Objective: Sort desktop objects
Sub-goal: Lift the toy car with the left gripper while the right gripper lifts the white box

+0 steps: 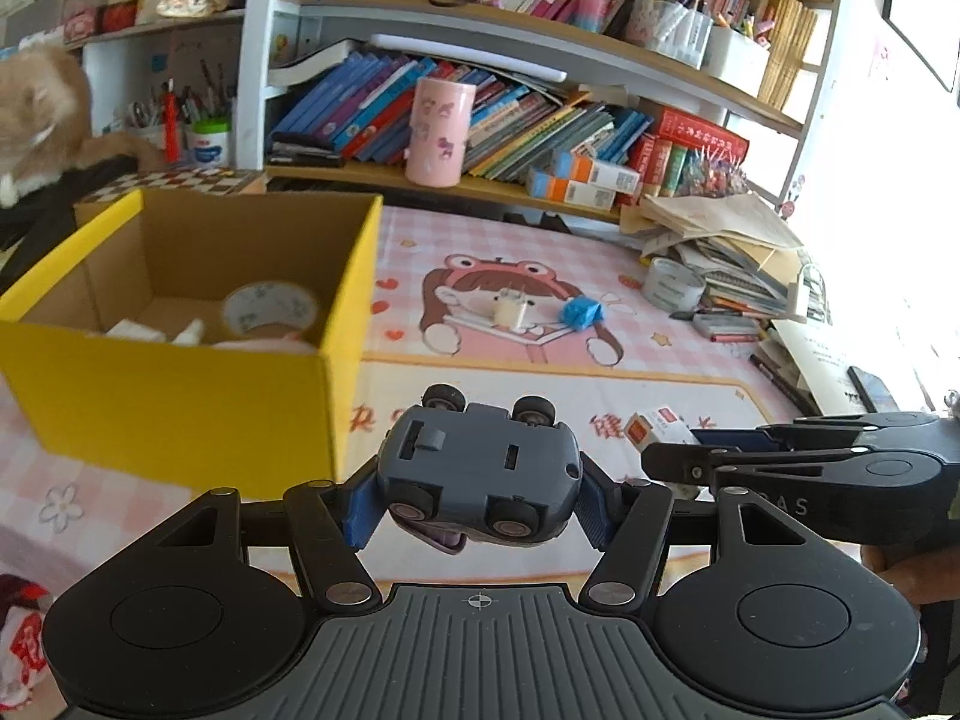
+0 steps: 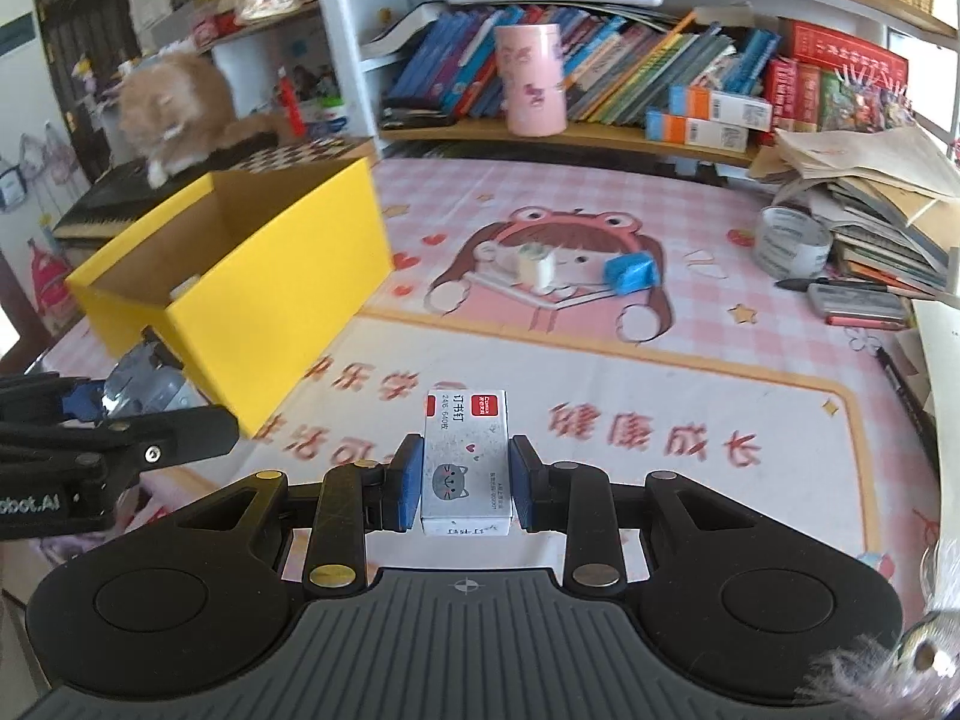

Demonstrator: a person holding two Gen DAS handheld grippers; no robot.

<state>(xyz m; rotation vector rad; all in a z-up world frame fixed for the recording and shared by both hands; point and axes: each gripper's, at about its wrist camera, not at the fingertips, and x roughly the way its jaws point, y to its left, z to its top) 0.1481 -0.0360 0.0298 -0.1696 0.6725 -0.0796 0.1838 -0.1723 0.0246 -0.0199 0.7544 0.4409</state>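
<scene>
My left gripper (image 1: 477, 507) is shut on a grey-blue toy car (image 1: 480, 468), held belly-up above the pink desk mat, just right of the yellow cardboard box (image 1: 180, 396). The box holds a tape roll (image 1: 270, 309) and some white items. My right gripper (image 2: 465, 483) is shut on a small white staple box (image 2: 467, 459) with a grey cat print and red labels. In the left wrist view the right gripper (image 1: 666, 450) hovers at the right with the staple box (image 1: 657, 427). The yellow box (image 2: 270, 294) lies left of it. A small white object (image 2: 536, 265) and a blue object (image 2: 631, 273) lie mid-mat.
A pink cylinder (image 1: 438, 131) stands on the low bookshelf among books. A tape roll (image 1: 672, 283), pens and a pile of papers (image 1: 720, 240) crowd the right side. An orange cat (image 2: 174, 114) sits behind the box at the left.
</scene>
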